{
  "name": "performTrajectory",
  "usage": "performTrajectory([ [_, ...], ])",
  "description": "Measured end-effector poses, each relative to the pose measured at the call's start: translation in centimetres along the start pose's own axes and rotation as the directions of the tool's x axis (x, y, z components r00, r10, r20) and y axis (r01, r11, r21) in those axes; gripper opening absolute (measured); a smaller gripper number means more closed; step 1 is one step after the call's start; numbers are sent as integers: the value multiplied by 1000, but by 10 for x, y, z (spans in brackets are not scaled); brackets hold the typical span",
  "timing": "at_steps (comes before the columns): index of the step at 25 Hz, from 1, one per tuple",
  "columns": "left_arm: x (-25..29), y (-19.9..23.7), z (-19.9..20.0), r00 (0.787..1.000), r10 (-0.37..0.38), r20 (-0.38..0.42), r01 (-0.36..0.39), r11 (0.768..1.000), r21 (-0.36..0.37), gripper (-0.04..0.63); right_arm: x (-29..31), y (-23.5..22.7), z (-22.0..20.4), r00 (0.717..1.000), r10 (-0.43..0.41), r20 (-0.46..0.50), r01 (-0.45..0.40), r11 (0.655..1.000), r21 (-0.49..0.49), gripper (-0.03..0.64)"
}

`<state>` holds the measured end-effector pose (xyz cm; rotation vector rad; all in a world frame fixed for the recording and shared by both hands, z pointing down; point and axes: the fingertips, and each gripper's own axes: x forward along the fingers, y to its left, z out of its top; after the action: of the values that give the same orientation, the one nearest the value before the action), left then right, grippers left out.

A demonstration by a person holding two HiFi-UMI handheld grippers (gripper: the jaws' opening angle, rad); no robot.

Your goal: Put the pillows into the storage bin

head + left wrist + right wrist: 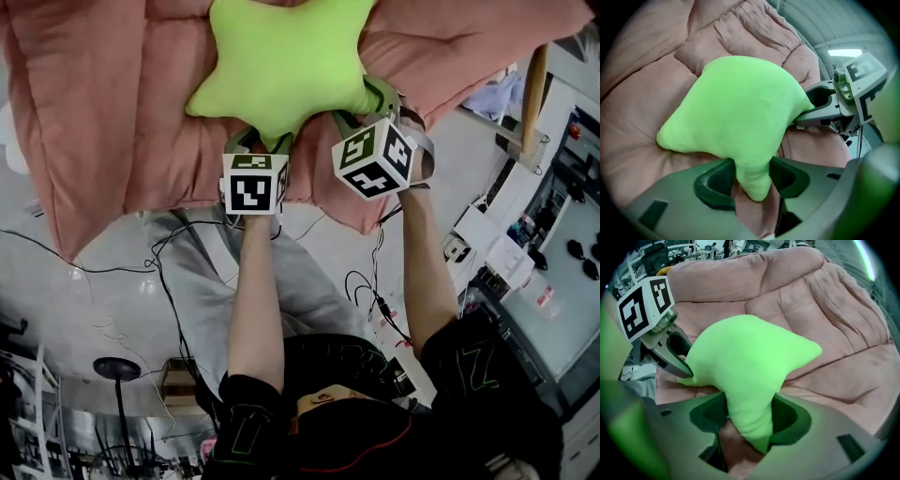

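Note:
A bright green star-shaped pillow point(281, 66) lies on a big pink quilted cushion point(112, 112). My left gripper point(267, 141) has the star's near-left arm between its jaws. In the left gripper view that arm point(752, 178) fills the gap and both pads press on it. My right gripper point(361, 98) grips the near-right arm. In the right gripper view the pillow point(745, 362) narrows into the jaws and is pinched there. Each gripper shows in the other's view: the right gripper point(811, 105) at the pillow's right tip, the left gripper point(682, 366) at its left tip.
The pink cushion point(834, 310) rises in folds behind the pillow. Below it in the head view are a grey cloth point(206, 272) and loose black cables point(169, 244) on the pale floor. Shelves with small items point(553, 244) and a wooden pole point(534, 84) stand at the right.

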<state>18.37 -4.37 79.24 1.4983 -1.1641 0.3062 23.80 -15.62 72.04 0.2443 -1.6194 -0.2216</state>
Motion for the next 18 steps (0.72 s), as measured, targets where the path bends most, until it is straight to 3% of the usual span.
performTrajectory([
  [4,-24,-1,9,999,29,38,-30,999,17,170,-17,1,13,999,15,46,-18,998,58,216],
  [8,-57,-10,14,999,35,23,-36,999,40,161,-45,4,19,994,42,98,-54,990,132,207],
  [11,-85,-15,19,998,62,16,-63,993,99,158,-64,10,17,988,61,141,-91,973,213,202],
  [15,-133,-20,45,989,148,17,-147,950,277,155,-91,17,22,976,42,215,-118,928,354,195],
  [18,-170,-24,61,985,172,33,-172,919,355,156,-116,22,34,963,13,268,-131,895,427,195],
])
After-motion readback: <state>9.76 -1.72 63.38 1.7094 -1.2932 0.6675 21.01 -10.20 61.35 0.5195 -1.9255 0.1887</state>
